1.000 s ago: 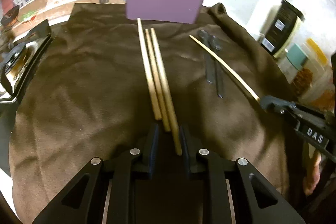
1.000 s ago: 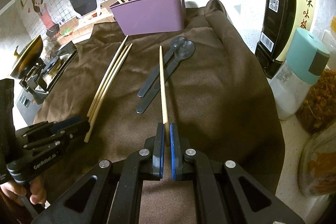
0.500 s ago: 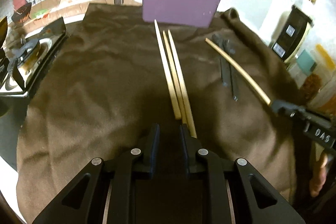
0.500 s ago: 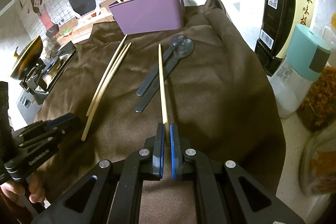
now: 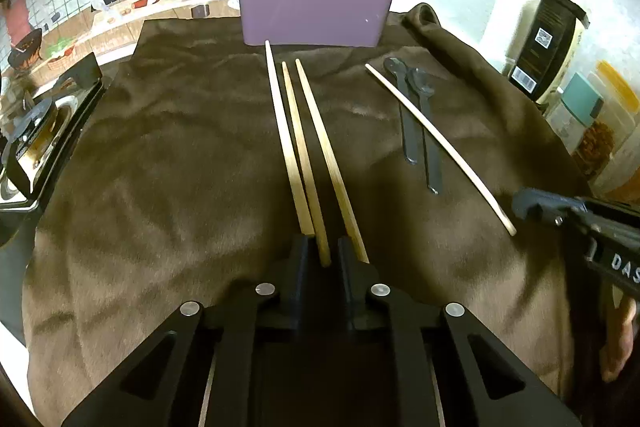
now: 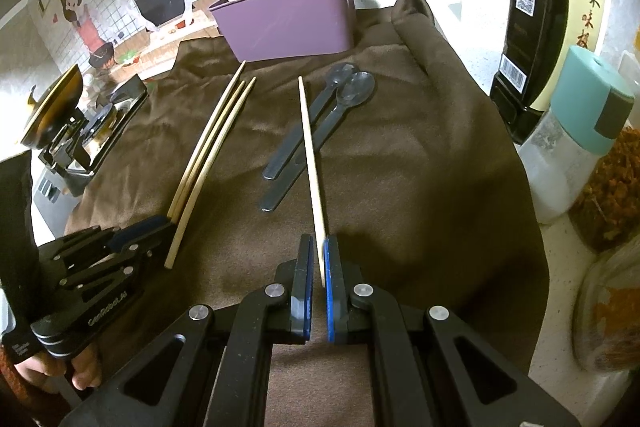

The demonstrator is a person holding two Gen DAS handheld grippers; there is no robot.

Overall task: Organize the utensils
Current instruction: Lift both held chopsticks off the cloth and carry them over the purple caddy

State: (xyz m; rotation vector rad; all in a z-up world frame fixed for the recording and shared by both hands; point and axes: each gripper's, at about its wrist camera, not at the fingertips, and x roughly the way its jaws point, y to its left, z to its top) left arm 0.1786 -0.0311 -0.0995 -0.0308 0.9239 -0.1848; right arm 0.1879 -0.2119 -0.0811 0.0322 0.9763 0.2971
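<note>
Wooden chopstick | between closing left tool jaws

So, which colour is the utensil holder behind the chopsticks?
The utensil holder is purple, clearest in the right wrist view.

organizer contents mostly hidden, jar cropped, perhaps spices
</note>
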